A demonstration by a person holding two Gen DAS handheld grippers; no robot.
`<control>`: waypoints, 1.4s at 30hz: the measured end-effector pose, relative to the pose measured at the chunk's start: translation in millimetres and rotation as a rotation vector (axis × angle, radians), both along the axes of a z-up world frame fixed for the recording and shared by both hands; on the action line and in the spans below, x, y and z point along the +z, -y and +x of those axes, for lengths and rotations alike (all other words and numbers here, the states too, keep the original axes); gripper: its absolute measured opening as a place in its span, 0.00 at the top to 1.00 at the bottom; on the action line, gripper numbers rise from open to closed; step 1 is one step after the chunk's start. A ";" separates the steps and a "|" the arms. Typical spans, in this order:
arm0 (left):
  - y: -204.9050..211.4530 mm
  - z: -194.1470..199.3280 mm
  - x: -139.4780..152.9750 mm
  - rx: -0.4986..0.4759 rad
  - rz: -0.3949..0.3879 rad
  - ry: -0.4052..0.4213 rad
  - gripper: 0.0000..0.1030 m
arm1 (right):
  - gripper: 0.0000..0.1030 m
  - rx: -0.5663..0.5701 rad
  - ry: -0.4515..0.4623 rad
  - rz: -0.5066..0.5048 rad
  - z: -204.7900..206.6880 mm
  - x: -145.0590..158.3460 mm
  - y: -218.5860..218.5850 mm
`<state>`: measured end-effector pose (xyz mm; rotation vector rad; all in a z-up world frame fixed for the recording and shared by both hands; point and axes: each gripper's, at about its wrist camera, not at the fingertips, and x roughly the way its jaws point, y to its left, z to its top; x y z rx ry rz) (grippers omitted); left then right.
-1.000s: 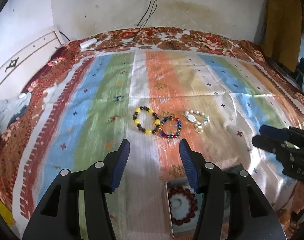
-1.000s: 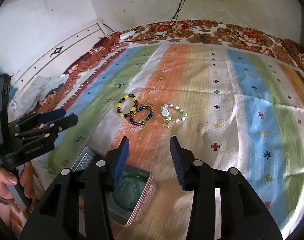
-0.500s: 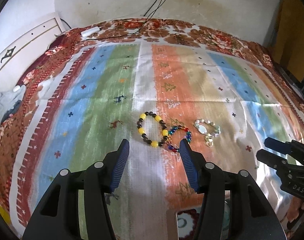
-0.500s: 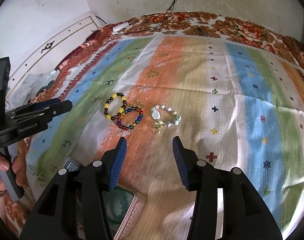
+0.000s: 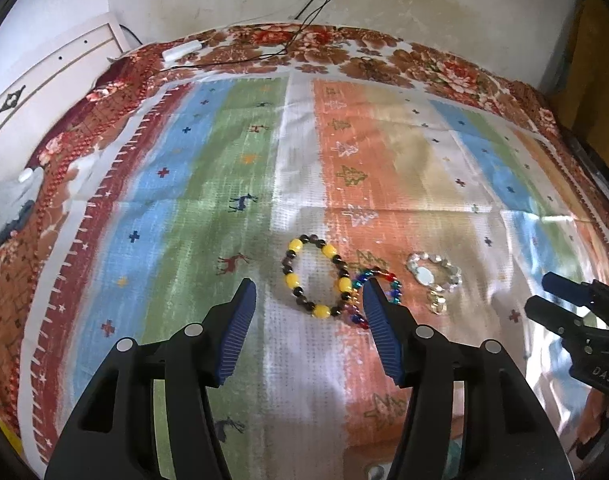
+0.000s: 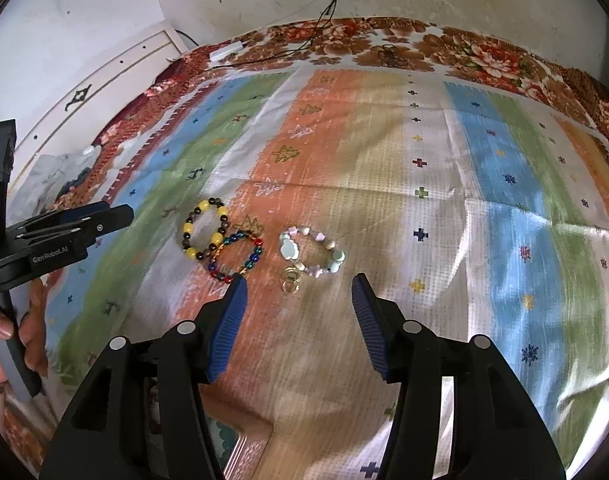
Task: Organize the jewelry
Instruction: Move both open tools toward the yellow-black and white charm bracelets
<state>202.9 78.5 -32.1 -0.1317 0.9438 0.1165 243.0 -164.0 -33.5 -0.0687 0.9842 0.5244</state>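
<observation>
A: Entry. Three bracelets lie in a row on the striped cloth (image 5: 208, 184) spread over the bed, nearer its front edge than the back edge by the wall. Order, left to right: yellow-and-dark bead bracelet (image 5: 315, 282), multicoloured bead bracelet (image 5: 378, 292), pale stone bracelet (image 6: 311, 254) with a small gold charm.

B: Contact between them?

A: The first two touch, possibly overlap; the left finger hides part of the multicoloured one, so he cannot tell. The pale one sits apart.

B: Tongs?

A: Left gripper (image 5: 309, 322) spread, jaws just been opening, nothing between the pads; it hangs over the yellow-and-dark bracelet. Right gripper (image 6: 298, 314) likewise spread, just been opening, empty, just short of the pale bracelet.

B: Anything at the front edge?

A: A box corner (image 6: 240, 450) shows below the right gripper; contents unclear.
</observation>
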 end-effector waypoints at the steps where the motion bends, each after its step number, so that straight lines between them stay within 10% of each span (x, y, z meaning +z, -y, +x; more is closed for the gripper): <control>1: -1.1 2.9 -1.6 0.005 0.006 -0.007 0.44 | 0.47 -0.001 -0.001 -0.001 1.6 -0.2 -0.6; 42: -21.6 72.8 -71.6 0.031 0.050 -0.233 0.42 | 0.46 -0.064 -0.205 -0.098 73.5 -69.1 -20.6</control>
